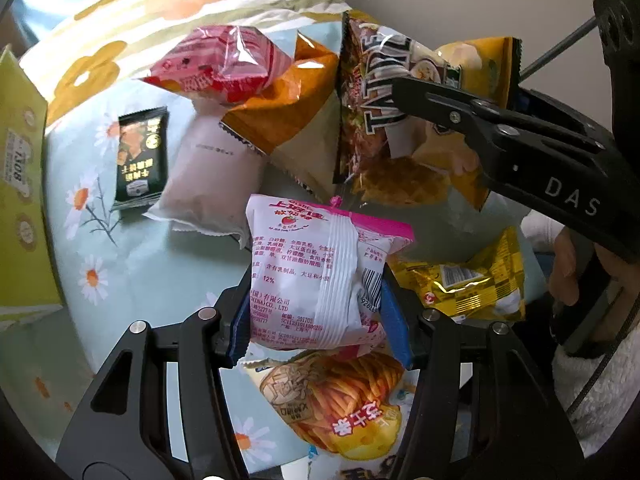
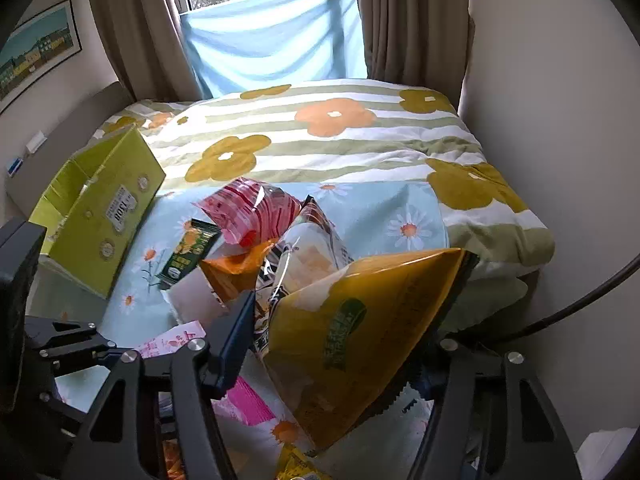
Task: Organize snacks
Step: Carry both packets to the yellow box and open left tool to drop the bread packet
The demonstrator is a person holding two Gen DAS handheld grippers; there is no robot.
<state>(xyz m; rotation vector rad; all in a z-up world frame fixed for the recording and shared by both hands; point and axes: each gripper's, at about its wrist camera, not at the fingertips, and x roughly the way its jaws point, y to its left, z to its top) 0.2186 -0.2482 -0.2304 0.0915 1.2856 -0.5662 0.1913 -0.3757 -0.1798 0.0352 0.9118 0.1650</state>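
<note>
My left gripper [image 1: 316, 322] is shut on a white-and-pink snack bag [image 1: 312, 264], its blue pads pressing both sides, and the bag hangs above the daisy-print cloth [image 1: 140, 264]. In the right wrist view, my right gripper [image 2: 336, 346] is shut on a tilted yellow chip bag [image 2: 360, 320]; the right finger is hidden behind the bag. From the left wrist view, a black finger [image 1: 448, 108] of the right gripper lies across that yellow chip bag [image 1: 480, 64]. A brown bag [image 1: 372, 92] leans against it.
On the cloth lie a red bag [image 1: 224, 68], an orange bag [image 1: 292, 112], a white packet [image 1: 212, 184], a small black packet [image 1: 140, 160], a gold packet [image 1: 468, 284] and a cheese-stick bag [image 1: 340, 400]. An open yellow-green box [image 2: 100, 208] stands left. A flowered duvet [image 2: 340, 132] lies behind.
</note>
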